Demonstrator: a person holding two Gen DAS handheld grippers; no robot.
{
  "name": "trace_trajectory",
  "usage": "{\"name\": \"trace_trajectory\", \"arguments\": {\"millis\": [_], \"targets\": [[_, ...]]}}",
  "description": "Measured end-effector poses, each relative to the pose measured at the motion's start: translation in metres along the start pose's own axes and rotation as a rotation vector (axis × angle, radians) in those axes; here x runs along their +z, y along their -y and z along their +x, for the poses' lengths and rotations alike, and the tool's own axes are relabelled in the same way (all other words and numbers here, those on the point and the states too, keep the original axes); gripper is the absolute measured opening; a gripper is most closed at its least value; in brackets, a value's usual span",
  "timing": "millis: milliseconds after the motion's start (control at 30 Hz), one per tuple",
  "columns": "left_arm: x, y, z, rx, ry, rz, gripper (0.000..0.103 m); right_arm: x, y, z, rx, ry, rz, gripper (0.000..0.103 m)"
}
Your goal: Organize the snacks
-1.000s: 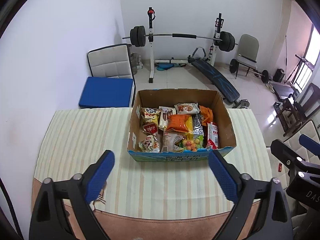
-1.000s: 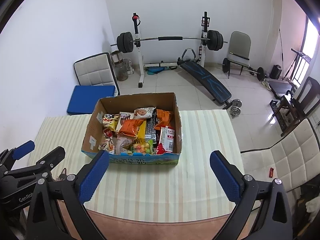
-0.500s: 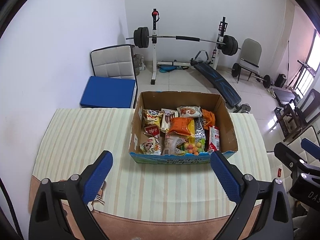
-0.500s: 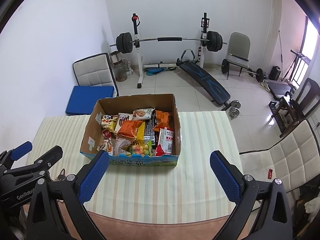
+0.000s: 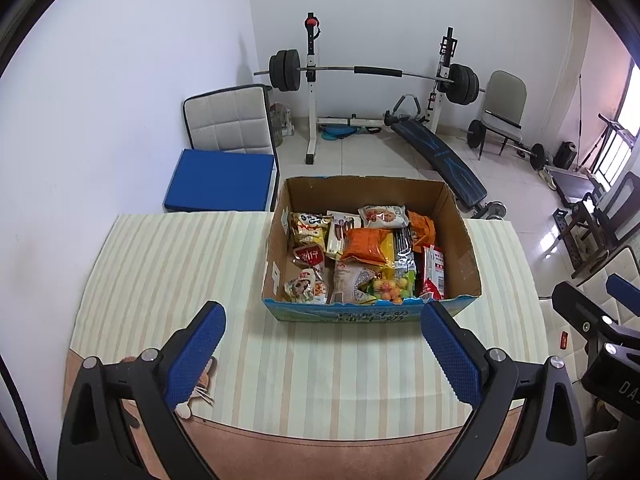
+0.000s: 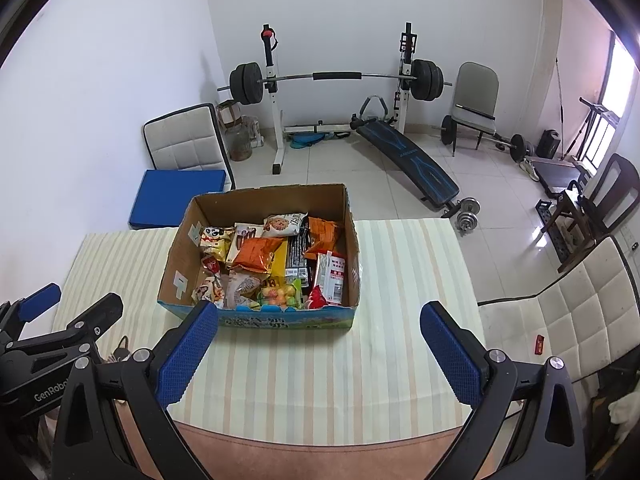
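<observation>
Both grippers, left gripper (image 5: 322, 354) and right gripper (image 6: 320, 354), are hovering wide open and empty; the snack packets (image 5: 366, 246) in the cardboard box (image 5: 464, 240) look light and crinkly, best pinched at an edge.

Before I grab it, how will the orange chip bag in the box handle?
The orange chip bag looks puffy and crinkled, so probably light and squashy, with fragile contents. Its glossy film may slip. It rests atop other packets in the cardboard box, so neighbours may shift.
</observation>
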State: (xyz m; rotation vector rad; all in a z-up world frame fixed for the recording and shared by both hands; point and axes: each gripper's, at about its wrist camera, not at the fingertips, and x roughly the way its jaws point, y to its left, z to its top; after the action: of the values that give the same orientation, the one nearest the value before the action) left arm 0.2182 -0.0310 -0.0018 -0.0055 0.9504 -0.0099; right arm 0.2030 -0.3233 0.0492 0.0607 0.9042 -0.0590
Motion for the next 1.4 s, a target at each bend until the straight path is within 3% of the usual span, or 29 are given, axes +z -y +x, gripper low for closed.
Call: {"name": "trace_trajectory", "arguments": {"millis": [1400], "targets": [[-0.001, 0.0, -0.011, -0.008, 0.014, 0.003, 0.1, -0.001, -0.001, -0.002, -0.007, 0.001, 0.004, 0.103]]}}
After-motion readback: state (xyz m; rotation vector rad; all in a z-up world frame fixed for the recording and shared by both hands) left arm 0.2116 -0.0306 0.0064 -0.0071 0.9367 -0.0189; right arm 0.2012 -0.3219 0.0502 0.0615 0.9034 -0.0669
